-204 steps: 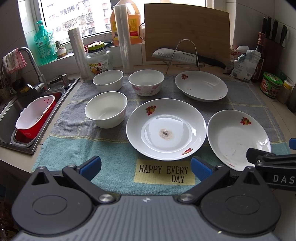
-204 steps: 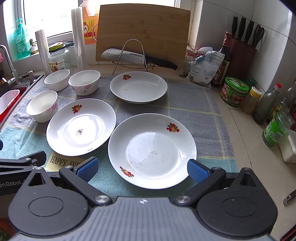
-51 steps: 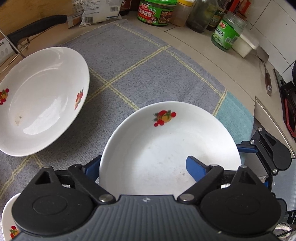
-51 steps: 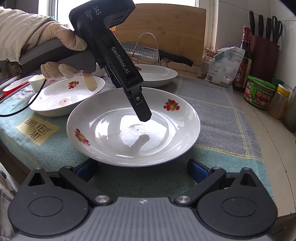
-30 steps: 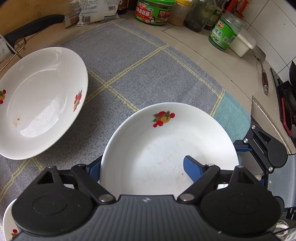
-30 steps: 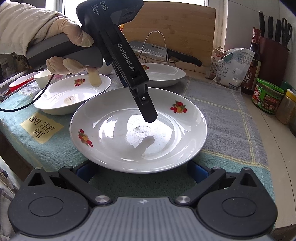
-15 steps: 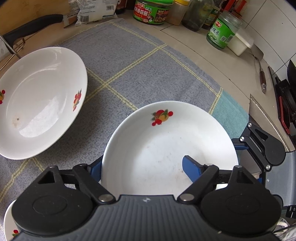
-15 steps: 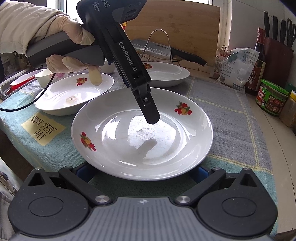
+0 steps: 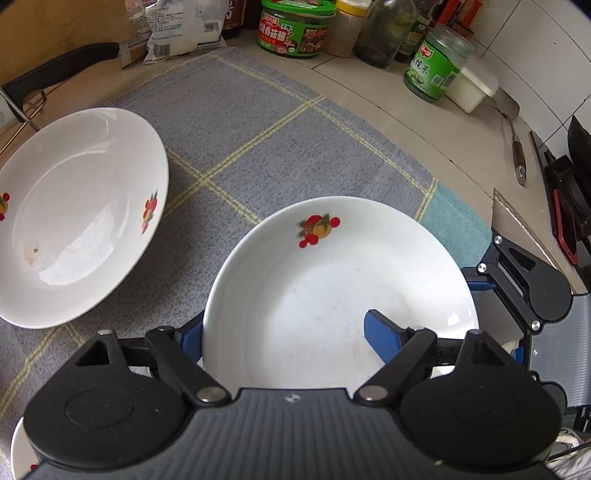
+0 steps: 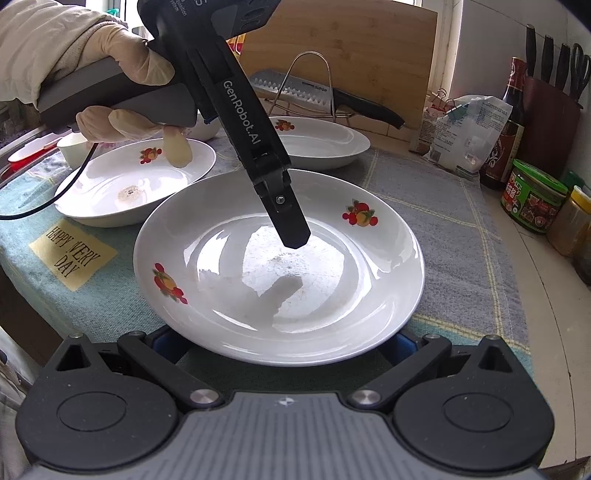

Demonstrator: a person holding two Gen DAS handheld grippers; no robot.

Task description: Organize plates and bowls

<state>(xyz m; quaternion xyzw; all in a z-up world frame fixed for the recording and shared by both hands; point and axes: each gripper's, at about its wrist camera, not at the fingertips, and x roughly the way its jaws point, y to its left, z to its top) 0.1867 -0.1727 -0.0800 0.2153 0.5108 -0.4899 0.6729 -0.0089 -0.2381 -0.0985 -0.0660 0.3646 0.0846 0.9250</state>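
A white plate with fruit prints (image 9: 332, 288) (image 10: 277, 266) lies on the checked cloth (image 9: 277, 129) nearest me. My left gripper (image 9: 280, 325), held by a gloved hand (image 10: 122, 70), is open and straddles its rim. One finger (image 10: 288, 221) hovers just above the plate's middle; the other finger (image 9: 190, 332) is outside the rim. My right gripper (image 10: 284, 343) is open at the near rim, its pads mostly hidden under the plate. A second plate (image 9: 74, 214) (image 10: 325, 144) lies behind, and a stained third plate (image 10: 129, 184) to the left.
A white bowl (image 10: 74, 151) shows partly behind the gloved hand. A knife on a wire rack (image 10: 314, 88) and a wooden board (image 10: 351, 44) stand at the back. Jars (image 9: 291, 29), a green-lidded jar (image 9: 432, 70) and a spatula (image 9: 515, 144) line the counter's right side.
The left gripper's jaws have narrowed a little around the plate's rim. In the right wrist view the near plate looks slightly larger and now covers the right pads.
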